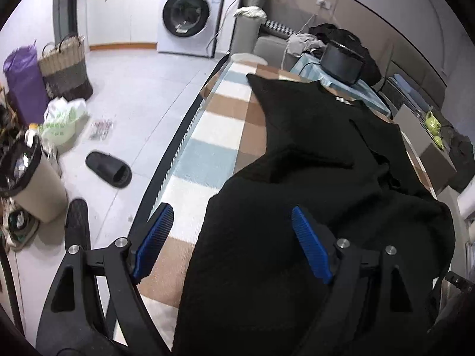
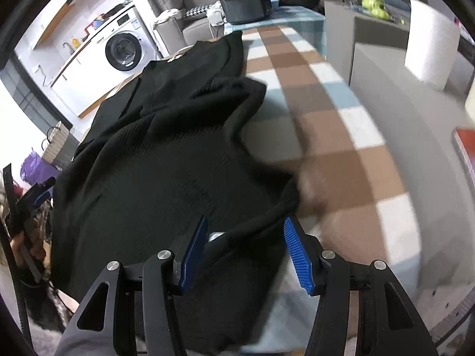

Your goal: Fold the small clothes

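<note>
Black garment (image 1: 311,178) lies rumpled on the checked table (image 1: 207,136), seemingly unfolded; left gripper (image 1: 234,243) wide, right gripper (image 2: 246,255) half-spread, neither gripping, next seizing the six-o'clock hem.

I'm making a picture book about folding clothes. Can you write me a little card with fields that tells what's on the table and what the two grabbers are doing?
garment: black knit top, spread rumpled, not yet folded
surface: checked cloth in brown, white and pale blue
left gripper: open, over the garment's edge, pinching nothing
right gripper: open, the garment's near edge between its blue pads, not pinched
behind the garment: dark pot
on the floor: black slipper, washing machine further back
</note>
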### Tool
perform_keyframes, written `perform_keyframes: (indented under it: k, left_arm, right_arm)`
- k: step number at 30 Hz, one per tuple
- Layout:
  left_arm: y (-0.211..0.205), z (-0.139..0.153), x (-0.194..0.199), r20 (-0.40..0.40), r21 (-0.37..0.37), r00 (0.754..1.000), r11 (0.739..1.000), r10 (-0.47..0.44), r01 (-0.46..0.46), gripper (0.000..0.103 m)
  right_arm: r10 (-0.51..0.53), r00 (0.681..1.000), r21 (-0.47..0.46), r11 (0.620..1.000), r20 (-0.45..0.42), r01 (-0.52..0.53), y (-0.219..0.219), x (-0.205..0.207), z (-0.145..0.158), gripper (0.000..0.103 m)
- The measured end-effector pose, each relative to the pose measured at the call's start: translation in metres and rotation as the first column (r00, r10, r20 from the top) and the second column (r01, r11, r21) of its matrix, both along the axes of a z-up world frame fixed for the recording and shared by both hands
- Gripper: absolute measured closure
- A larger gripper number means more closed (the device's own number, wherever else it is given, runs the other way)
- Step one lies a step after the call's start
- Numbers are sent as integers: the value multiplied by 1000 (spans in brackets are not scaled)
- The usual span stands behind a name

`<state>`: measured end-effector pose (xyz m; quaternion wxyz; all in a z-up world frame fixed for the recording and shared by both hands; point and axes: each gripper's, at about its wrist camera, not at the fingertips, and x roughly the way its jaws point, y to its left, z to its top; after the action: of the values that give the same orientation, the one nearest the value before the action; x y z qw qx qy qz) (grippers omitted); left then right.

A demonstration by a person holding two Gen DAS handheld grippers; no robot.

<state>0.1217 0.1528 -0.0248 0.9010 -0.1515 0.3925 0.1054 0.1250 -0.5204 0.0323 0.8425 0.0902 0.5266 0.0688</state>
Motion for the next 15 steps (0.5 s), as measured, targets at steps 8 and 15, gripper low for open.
perform_keyframes:
  k: [8, 15]
  left_arm:
    - [8, 9, 6, 31, -40, 999, 999, -29, 31, 23]
    - [10, 13, 9, 45, -32, 997, 998, -59, 60, 23]
  right_arm:
    - [-273, 962, -166, 948, 13, 271, 26, 1, -19, 48]
    - [-290, 957, -352, 897, -17, 266, -2, -26, -13, 49]
